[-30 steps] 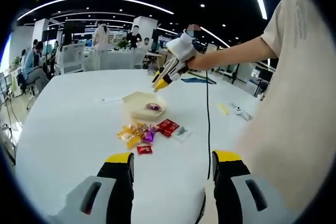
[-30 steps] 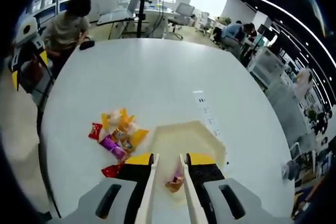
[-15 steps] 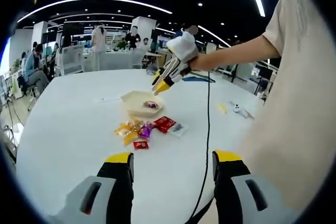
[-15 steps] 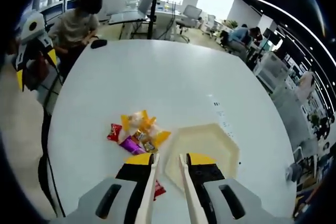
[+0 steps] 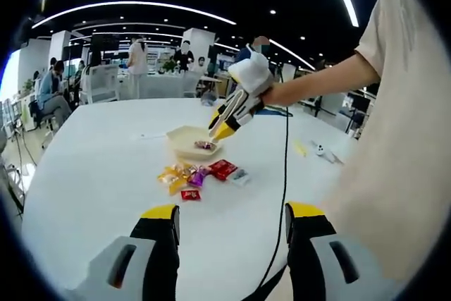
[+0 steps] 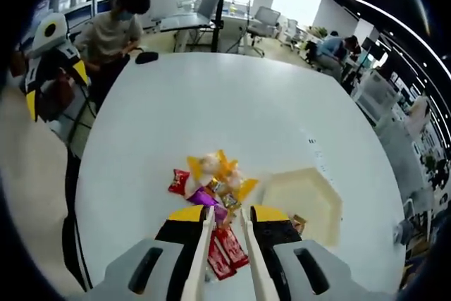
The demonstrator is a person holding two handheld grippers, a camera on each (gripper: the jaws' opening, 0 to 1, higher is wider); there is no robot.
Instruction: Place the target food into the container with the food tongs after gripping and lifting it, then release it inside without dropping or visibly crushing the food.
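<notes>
One wrapped snack already sits in the cream container; the rest are piled just beside it. Right gripper, jaws narrow and empty, has swung from the container over to the pile, probably for another. Left gripper hangs wide, idle.

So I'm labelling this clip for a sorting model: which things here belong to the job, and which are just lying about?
Part of the job:
- right gripper, jaws nearly closed, nothing seen between them
- cream container, one wrapped snack inside
- pile of wrapped snacks on the white table
- left gripper, jaws open

Lying about:
- black cable
- small white item near the table edge
</notes>
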